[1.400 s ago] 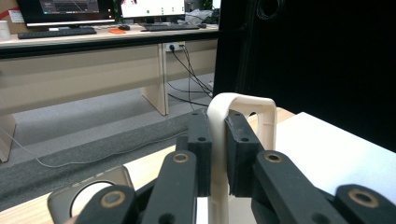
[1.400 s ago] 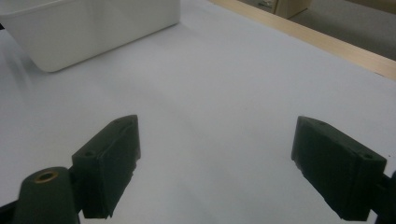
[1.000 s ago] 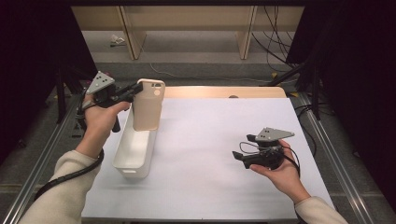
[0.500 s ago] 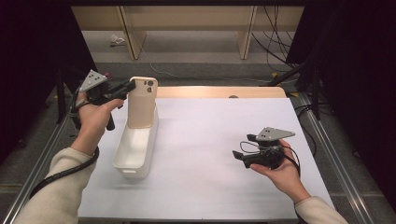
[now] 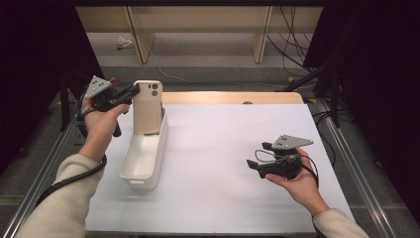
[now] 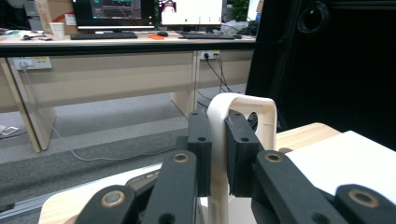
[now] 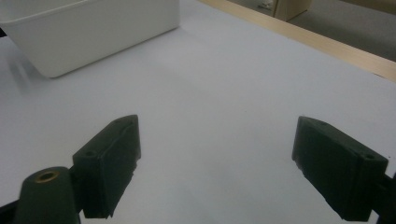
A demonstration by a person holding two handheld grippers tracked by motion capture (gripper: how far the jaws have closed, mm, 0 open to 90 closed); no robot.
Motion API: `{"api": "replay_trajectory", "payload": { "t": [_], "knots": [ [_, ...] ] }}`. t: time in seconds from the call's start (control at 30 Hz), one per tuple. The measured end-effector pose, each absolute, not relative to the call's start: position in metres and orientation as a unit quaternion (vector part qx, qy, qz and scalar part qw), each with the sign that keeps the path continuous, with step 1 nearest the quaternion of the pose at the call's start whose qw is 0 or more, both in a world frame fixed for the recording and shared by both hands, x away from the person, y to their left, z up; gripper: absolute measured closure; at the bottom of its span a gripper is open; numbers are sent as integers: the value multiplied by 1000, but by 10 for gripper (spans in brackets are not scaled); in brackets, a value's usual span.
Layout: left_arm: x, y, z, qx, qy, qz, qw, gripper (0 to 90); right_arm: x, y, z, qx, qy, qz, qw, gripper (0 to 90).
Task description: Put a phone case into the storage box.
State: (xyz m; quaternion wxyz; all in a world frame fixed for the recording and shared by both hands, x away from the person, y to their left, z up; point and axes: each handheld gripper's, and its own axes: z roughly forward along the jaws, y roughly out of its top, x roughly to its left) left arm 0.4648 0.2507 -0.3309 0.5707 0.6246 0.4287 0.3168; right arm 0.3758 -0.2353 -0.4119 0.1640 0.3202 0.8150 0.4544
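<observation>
Here the left gripper [image 5: 130, 93] is clamped on the upper edge of a cream phone case [image 5: 147, 106], its two black pads pressed flat against either face of the thin wall, as the left gripper view makes plain; the phone case [image 6: 233, 140] rises between them with its rounded top corner above the pads. In the high view the case stands upright, camera cut-outs near its top, with its lower end inside the far end of a white bin [image 5: 143, 156]; whether that end rests on the bin's floor I cannot tell. The bin is long and narrow and lies on the left part of the white table sheet [image 5: 223, 148], its length running away from the person; the left hand [image 5: 99, 126] holds its gripper just to the left of the bin's far end.

The right gripper [image 5: 253, 163] sits well apart, over the right part of the sheet, cradled in the right hand [image 5: 297, 186]; its jaws stand wide apart with nothing between them, and the right gripper view shows bare sheet under them and a corner of the bin [image 7: 93, 28] farther off.

Beyond the table's wooden far edge [image 5: 233, 97] lies grey floor with pale desk legs.
</observation>
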Motion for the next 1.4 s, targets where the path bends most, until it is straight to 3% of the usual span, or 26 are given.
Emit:
{"api": "replay_trajectory", "payload": {
  "t": [1.4],
  "knots": [
    [485, 253, -356, 615, 451, 313, 566, 820, 376, -237, -411, 326, 810, 460, 164, 161]
  ]
}}
